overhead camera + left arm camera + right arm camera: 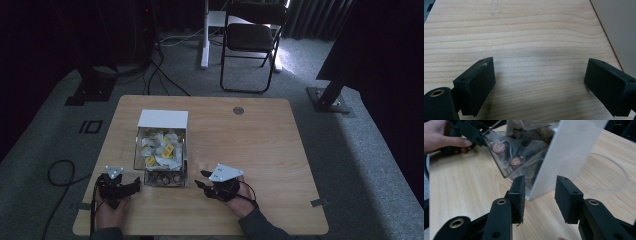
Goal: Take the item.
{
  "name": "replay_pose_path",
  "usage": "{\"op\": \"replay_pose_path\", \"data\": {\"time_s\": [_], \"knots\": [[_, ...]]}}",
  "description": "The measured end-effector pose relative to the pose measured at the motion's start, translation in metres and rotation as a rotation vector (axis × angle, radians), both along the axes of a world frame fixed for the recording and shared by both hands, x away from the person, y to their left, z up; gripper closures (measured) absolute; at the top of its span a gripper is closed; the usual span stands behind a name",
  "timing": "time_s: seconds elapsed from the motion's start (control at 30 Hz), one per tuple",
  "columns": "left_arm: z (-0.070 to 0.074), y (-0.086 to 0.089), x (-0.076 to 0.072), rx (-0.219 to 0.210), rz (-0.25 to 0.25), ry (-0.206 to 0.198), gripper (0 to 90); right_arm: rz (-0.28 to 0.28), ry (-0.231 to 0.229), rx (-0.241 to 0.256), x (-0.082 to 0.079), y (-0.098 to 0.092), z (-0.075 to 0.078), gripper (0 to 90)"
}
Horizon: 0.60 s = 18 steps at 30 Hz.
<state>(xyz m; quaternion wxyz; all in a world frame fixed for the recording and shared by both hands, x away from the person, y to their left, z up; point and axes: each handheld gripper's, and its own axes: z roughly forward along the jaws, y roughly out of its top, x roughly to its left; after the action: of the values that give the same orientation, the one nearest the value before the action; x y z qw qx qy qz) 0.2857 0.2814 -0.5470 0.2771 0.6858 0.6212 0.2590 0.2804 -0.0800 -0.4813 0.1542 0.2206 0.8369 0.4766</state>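
A clear box (161,150) with a white top panel (163,119) stands on the wooden table (250,145), left of the middle. It holds yellow-and-white packets and, at its near end, dark round-labelled packets (498,146). My left gripper (134,184) sits just left of the box's near end. Its jaws (540,65) are wide open over bare wood. My right gripper (200,179) sits just right of that end, pointing at it. It is open (540,182) with nothing between the jaws, close to the box's white wall (566,152).
A faint clear ring (599,172) lies on the table beside the box. The person's other hand (441,137) holds the left gripper at the box's far side. A folding chair (252,35) stands beyond the table, and a cable (60,175) loops on the floor at left.
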Motion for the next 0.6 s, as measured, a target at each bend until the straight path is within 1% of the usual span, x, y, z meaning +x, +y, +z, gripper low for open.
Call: {"op": "replay_pose_path", "data": {"time_s": [0.27,0.6], "knots": [[0.0,0.0,0.0,0.0,0.0,0.0,10.4,0.043,-0.011,0.001,-0.005,0.016,0.001,60.2],[0.0,0.0,0.0,0.0,0.0,0.0,10.4,0.073,-0.012,0.008,-0.007,0.03,0.002,61.0]]}}
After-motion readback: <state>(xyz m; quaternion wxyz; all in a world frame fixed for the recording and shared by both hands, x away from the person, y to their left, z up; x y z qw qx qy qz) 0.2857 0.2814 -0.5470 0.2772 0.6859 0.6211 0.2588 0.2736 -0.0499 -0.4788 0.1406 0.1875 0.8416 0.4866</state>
